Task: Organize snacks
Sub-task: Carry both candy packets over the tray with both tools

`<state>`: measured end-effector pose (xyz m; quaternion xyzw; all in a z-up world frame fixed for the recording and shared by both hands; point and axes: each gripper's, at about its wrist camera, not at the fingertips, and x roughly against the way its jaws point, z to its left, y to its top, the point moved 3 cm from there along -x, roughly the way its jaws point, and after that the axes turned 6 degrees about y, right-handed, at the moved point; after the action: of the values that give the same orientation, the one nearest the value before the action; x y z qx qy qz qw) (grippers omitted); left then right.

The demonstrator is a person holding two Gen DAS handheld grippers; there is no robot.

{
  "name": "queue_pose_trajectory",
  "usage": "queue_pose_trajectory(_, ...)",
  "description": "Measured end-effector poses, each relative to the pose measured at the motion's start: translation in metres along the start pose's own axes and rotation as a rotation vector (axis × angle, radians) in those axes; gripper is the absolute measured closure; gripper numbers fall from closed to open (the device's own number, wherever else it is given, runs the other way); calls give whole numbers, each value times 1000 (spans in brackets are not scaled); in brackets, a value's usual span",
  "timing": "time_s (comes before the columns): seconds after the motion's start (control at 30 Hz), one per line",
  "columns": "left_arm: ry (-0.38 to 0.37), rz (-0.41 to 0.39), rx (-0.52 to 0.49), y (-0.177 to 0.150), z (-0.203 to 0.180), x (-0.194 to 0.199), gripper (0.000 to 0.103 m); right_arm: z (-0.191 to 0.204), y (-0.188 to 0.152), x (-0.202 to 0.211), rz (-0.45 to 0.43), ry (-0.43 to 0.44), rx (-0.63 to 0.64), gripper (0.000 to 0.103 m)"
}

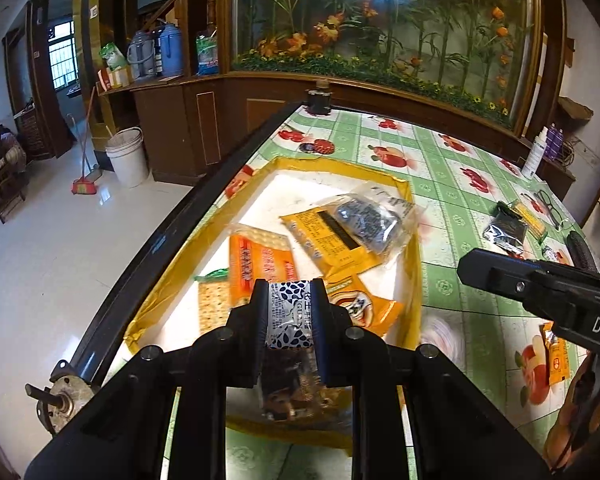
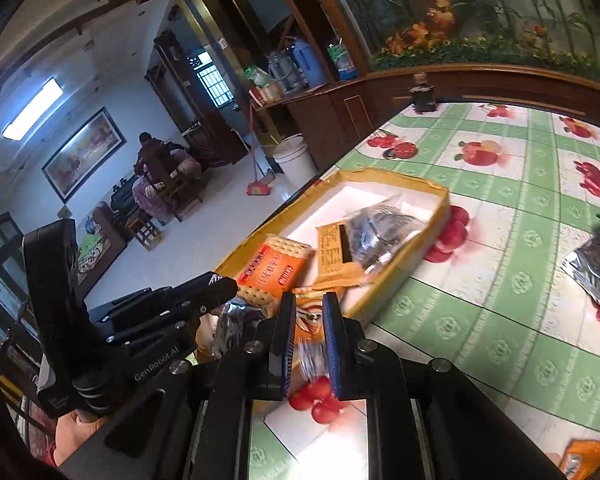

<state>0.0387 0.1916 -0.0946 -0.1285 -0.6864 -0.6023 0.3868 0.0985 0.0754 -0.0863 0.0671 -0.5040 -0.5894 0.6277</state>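
Your left claw (image 1: 290, 312) was clamped on a silver leaf-print snack packet (image 1: 290, 314) above the yellow-rimmed box (image 1: 414, 240) near the table (image 1: 452, 184) edge, while your right claw (image 2: 305, 320) hung slightly parted, holding nothing.

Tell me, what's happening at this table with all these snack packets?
A person is sorting snacks with two hand-held tools. The left tool grips a silver patterned packet over the yellow-rimmed box, which already holds cracker packs. The right tool is empty, beside the box. More packets lie on the tablecloth.
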Motion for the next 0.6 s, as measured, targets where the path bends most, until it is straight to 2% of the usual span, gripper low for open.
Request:
queue_pose_trajectory(0.07,1,7,14,-1,7,-3,85,4,3,-8,1,13,-1,89)
queue_pose_trajectory(0.27,9,5,39,-4,20,-3,85,7,2,-19,18,-18,25,89)
queue_pose_trajectory(0.33,5,8,43,-4,22,-4,85,-1,-3,-14,19,-23,4,87)
queue_pose_trajectory(0.6,-19,19,40,-6,14,-10,85,-43,-44,30,29,-137,-47,86)
